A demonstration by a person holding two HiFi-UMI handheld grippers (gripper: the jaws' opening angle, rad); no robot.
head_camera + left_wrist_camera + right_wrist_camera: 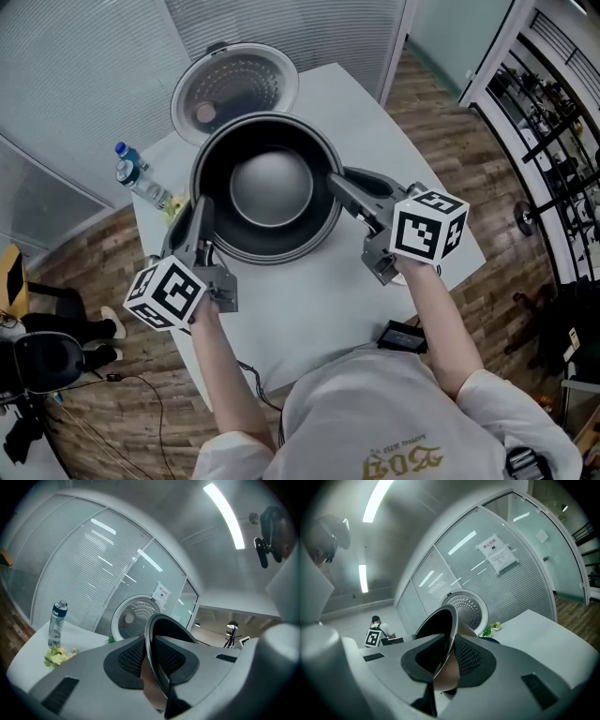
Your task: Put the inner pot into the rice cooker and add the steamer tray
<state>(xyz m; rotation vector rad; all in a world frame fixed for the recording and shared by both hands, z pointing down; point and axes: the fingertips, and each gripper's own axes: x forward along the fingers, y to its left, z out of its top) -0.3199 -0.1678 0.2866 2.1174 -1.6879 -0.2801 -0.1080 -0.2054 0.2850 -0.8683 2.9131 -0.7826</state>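
The inner pot (270,187) hangs over the white table (309,300), just in front of the rice cooker's open lid (234,89). The left gripper (200,217) and right gripper (339,183) pinch opposite sides of its rim, jaws narrow. A water bottle (141,180) stands left of the lid.

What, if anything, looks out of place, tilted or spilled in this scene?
Nothing stands out. The inner pot is held by its rim between the left gripper and right gripper. The cooker lid stands open behind it, and the bottle is upright.
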